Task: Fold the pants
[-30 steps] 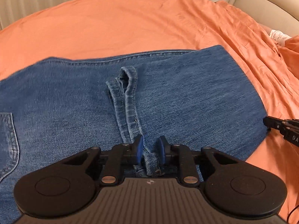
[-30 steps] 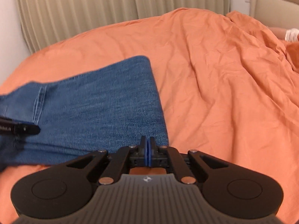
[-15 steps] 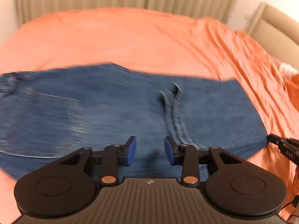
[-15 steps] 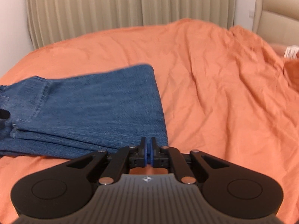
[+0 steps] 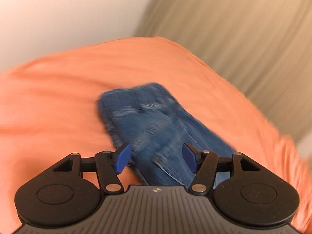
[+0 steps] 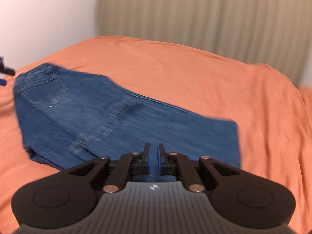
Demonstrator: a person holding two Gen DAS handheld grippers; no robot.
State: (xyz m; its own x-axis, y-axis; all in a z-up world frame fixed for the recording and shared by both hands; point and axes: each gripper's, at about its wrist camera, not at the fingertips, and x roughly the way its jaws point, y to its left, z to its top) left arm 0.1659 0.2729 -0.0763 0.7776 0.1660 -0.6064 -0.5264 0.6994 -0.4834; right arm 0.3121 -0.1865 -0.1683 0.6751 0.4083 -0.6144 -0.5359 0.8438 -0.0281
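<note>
Orange bedding point(image 6: 195, 74) covers the bed before a pleated beige curtain point(image 6: 195, 15), and our folded blue jeans point(image 6: 117, 124) lie flat on it, back pocket up. Our left gripper point(image 5: 156, 157) hovers over the jeans with its jaws opening wide and nothing pinched between them. Our right gripper point(image 6: 154, 160) is nearly closed, only a sliver between its blue pads, gripping nothing.

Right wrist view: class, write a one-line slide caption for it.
Folded blue jeans lie on an orange bedspread, the right gripper nearly shut and empty above them.
</note>
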